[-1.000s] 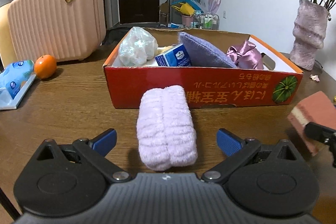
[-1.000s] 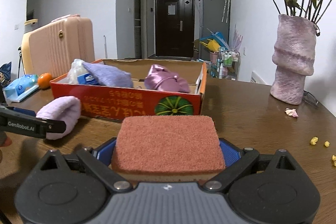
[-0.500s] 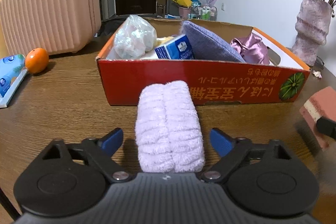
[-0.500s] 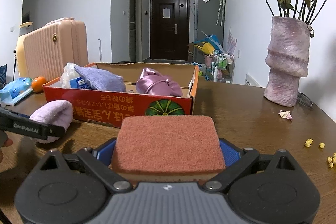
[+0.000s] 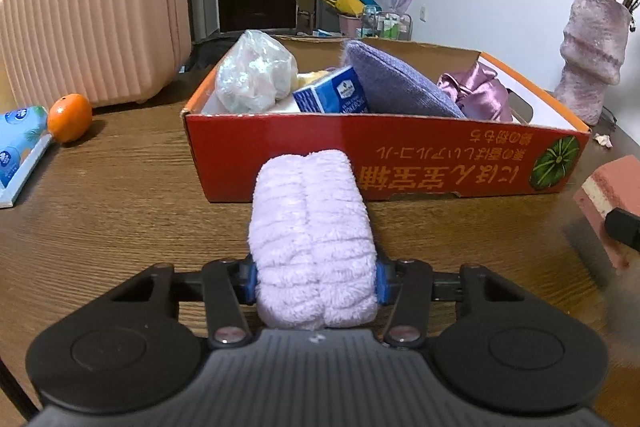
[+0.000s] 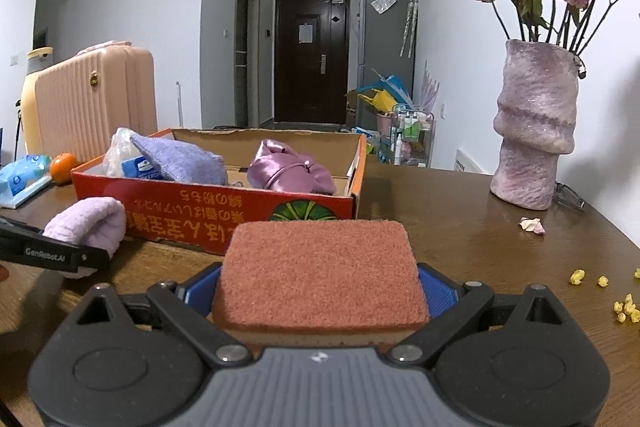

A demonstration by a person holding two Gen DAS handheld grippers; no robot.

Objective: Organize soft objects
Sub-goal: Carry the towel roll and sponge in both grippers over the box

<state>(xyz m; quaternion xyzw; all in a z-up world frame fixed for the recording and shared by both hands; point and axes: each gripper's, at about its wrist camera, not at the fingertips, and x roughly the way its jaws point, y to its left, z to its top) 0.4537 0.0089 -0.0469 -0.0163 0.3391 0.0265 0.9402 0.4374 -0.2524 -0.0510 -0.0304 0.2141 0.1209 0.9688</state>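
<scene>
A lilac fluffy roll (image 5: 310, 227) lies on the wooden table in front of the red cardboard box (image 5: 400, 147). My left gripper (image 5: 316, 285) has it between its jaws, which are closing; the blue pads (image 5: 251, 285) press on both of its sides. In the right wrist view the same roll (image 6: 88, 223) sits left of the box (image 6: 224, 207), with a left finger (image 6: 52, 253) beside it. My right gripper (image 6: 320, 291) is shut on a reddish sponge (image 6: 320, 267), held above the table right of the box. That sponge (image 5: 612, 187) also shows at the right edge of the left wrist view.
The box holds a plastic bag (image 5: 256, 71), a blue carton (image 5: 332, 95), a purple cloth (image 5: 396, 83) and a satin piece (image 5: 476, 91). A pink suitcase (image 5: 92, 27), an orange (image 5: 69, 117) and a tissue pack (image 5: 18, 143) stand left. A vase (image 6: 532, 131) and yellow crumbs (image 6: 600, 287) are right.
The left jaws have come in from wide open onto the sides of the lilac roll, and the gripper has edged closer around it. The right gripper still holds the sponge in the same place.
</scene>
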